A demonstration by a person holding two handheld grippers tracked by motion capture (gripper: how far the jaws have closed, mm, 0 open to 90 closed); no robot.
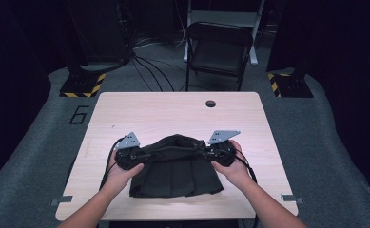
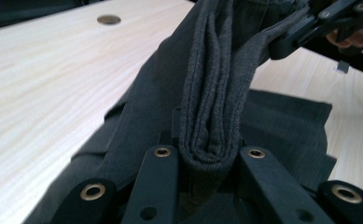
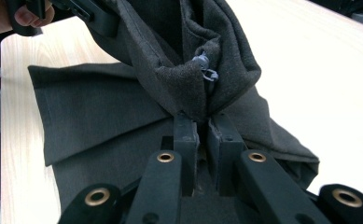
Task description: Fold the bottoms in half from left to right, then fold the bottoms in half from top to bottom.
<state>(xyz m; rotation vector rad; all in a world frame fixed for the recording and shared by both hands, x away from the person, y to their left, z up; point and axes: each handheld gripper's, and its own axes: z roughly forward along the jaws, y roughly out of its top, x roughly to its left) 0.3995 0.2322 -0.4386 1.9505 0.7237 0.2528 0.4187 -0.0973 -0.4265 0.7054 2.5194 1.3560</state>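
From the high view, the dark garment [image 1: 175, 166] lay on the pale wooden counter [image 1: 173, 111]; the left gripper [image 1: 147, 155] gripped its upper edge on one side and the right gripper [image 1: 202, 153] gripped it on the other, the band of cloth stretched between the two sets of fingers; the rest of the garment spread flat on the counter below them, toward the person; a folding chair [image 1: 219, 50] stood well beyond the counter's far edge.

In the left gripper view, the fingers [image 2: 163, 168] were clamped on a thick folded roll of the garment [image 2: 216, 93], which rose straight out from between them; the right gripper [image 2: 282, 44] pinched the same cloth farther off.

In the right gripper view, the fingers [image 3: 186, 140] were clenched tight on a bunched edge of the garment [image 3: 188, 88]; a small grey plastic tag [image 3: 206, 67] sat just beyond the fingertips; the left gripper [image 3: 102, 23] held the cloth at the far end.
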